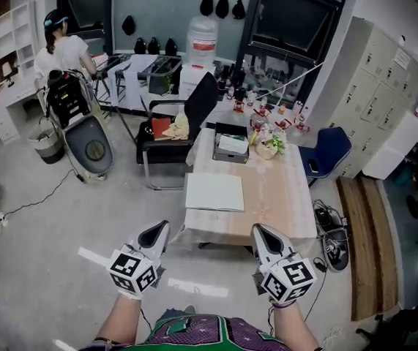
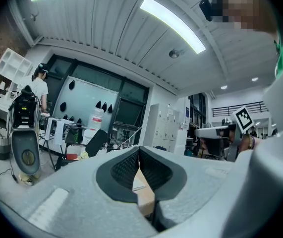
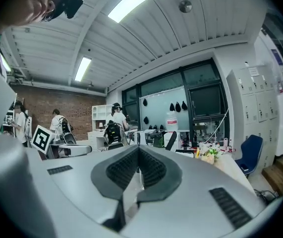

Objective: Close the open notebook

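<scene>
Both closed and empty, left gripper [image 1: 156, 232] and right gripper [image 1: 263, 234] hang short of the table [image 1: 289, 196]. The notebook [image 1: 214, 191] lies flat near its front edge; probably light, floppy: lift one outer edge.

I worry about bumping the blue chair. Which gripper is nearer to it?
Right. The right gripper is before the table's near edge, with the blue chair beyond it to the right; the left gripper is farther left, by the near left corner.
</scene>
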